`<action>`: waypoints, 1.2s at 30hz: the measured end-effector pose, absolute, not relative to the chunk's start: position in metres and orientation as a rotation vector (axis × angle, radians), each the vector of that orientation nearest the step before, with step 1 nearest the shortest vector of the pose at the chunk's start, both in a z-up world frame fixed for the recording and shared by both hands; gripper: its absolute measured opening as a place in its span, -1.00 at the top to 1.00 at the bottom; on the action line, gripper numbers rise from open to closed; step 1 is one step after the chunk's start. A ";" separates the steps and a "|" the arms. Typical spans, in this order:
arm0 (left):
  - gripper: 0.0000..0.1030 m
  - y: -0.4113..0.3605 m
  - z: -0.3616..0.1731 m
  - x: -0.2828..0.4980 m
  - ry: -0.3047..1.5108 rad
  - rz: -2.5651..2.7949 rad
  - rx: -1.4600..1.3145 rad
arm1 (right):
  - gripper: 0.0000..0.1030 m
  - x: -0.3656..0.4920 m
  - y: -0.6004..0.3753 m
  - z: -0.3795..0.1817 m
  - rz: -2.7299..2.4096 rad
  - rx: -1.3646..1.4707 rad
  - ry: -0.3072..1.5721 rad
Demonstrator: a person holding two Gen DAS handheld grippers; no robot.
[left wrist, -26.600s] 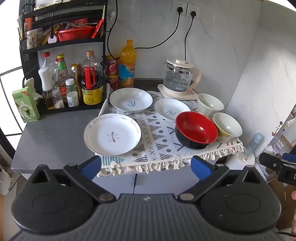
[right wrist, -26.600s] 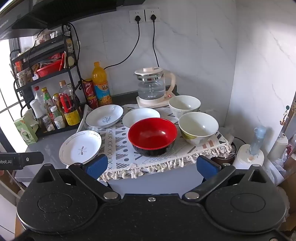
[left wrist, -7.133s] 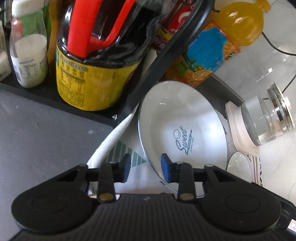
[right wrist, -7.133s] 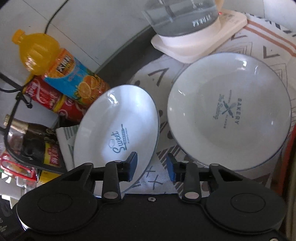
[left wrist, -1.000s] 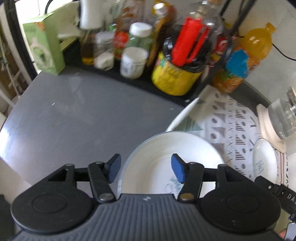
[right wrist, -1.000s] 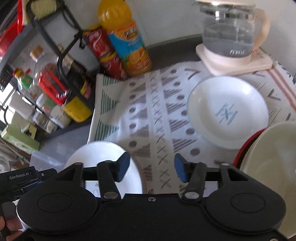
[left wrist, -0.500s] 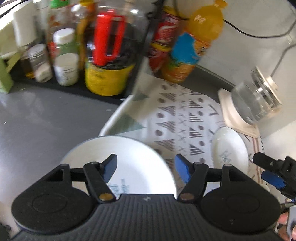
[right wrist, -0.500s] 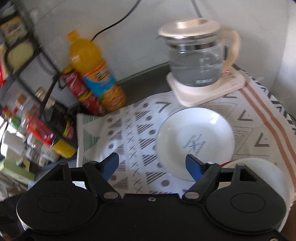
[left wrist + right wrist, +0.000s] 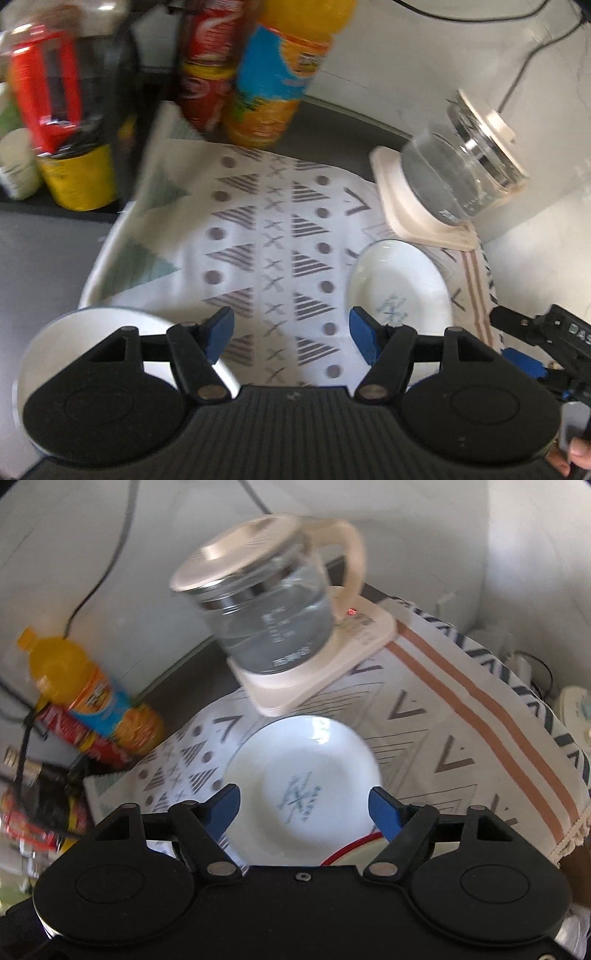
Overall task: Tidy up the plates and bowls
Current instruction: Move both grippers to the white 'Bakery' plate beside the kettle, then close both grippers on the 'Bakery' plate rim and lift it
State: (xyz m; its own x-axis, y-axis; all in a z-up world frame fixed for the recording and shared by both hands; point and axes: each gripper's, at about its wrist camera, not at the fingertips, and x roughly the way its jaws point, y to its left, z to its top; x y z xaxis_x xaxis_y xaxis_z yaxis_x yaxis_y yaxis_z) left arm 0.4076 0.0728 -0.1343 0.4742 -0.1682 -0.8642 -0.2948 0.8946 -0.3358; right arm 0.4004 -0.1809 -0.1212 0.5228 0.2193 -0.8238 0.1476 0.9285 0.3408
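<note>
Your left tool (image 9: 291, 334) hangs over the patterned cloth (image 9: 273, 240) with its blue pads spread and nothing between them: released, holding nothing. Your right tool (image 9: 304, 806) is also empty; its jaws are closing a little, and the small white plate (image 9: 303, 771) shows between the pads from above, but the pads do not press on it. Taking the glass kettle (image 9: 266, 627) as the mark: that small plate lies flat on the cloth just in front of the kettle's cream base, near but apart from it. A white dish (image 9: 122, 321) sits well away from the kettle, at the cloth's near left corner, mostly hidden under your left tool's body; whether it is one plate or a stack you cannot tell from here. On the kettle-side near edge, a red-rimmed bowl (image 9: 351, 845) peeks out under your right tool, with something pale inside it, likely another bowl nested, though most of it is covered. The orange drink bottle (image 9: 280, 74) and the red cans stand off to the kettle's left, untouched. Judged from the layout, the sorting is partly done: dishes gathered left, bowls gathered right. The small plate by the kettle looks like the piece left, and your right tool seems lined up for it.
</note>
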 end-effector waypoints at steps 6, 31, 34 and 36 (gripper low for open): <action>-0.30 0.053 -0.146 0.441 1.130 0.020 -0.447 | -0.27 0.420 -0.201 -0.138 -0.025 0.447 1.070; 0.45 0.013 -0.221 0.501 1.344 -0.039 -0.474 | 0.38 0.487 -0.236 -0.206 -0.063 0.471 1.294; 0.57 0.011 -0.227 0.502 1.357 -0.042 -0.468 | 0.44 0.487 -0.233 -0.210 -0.032 0.438 1.297; 0.65 0.011 -0.231 0.502 1.363 -0.037 -0.468 | 0.46 0.488 -0.230 -0.213 -0.015 0.423 1.307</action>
State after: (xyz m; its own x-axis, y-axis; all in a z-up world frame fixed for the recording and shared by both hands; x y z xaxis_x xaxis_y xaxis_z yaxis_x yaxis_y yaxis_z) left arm 0.5018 0.0107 -0.2307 0.2211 -0.2930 -0.9302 -0.2420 0.9075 -0.3434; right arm 0.4881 -0.2301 -0.2126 0.2720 0.2248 -0.9357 0.2464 0.9236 0.2935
